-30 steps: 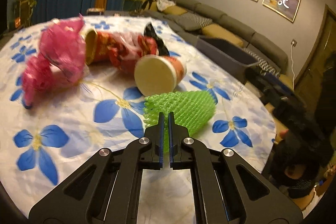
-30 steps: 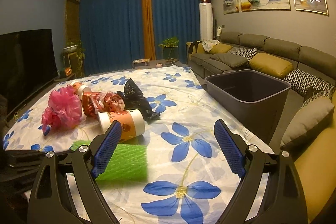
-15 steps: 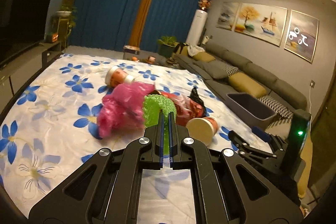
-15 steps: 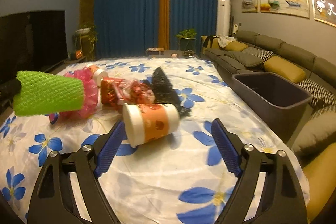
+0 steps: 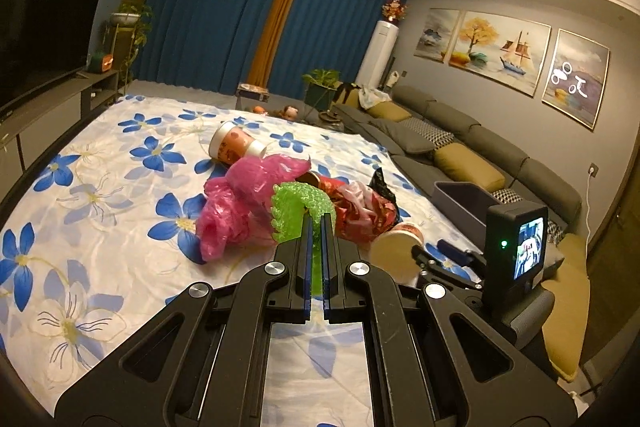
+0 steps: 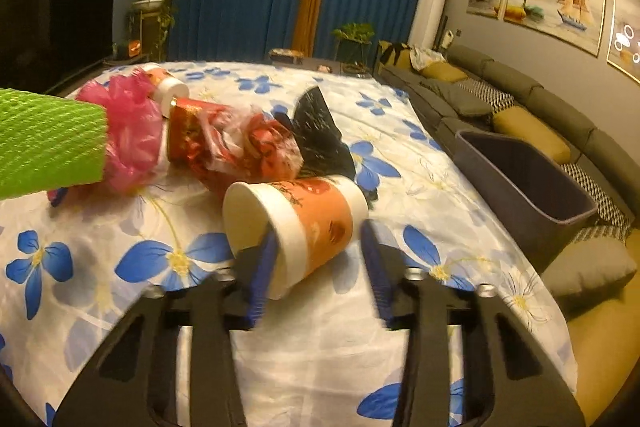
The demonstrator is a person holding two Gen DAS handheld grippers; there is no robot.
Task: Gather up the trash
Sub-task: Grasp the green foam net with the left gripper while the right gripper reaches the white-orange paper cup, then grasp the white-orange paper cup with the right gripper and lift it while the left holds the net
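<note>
No legible text, label, brand or number anywhere. Paper cup (image 6: 298, 223) between right gripper's fingers: red printed pattern only, no readable words. Red wrapper (image 6: 224, 143) beyond fingertips: gold markings, too blurred to read.

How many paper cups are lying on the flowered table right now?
2. The near cup lies on its side between the right gripper's closing jaws. The far cup lies behind the pink bag. More may hide in the pile.
</note>
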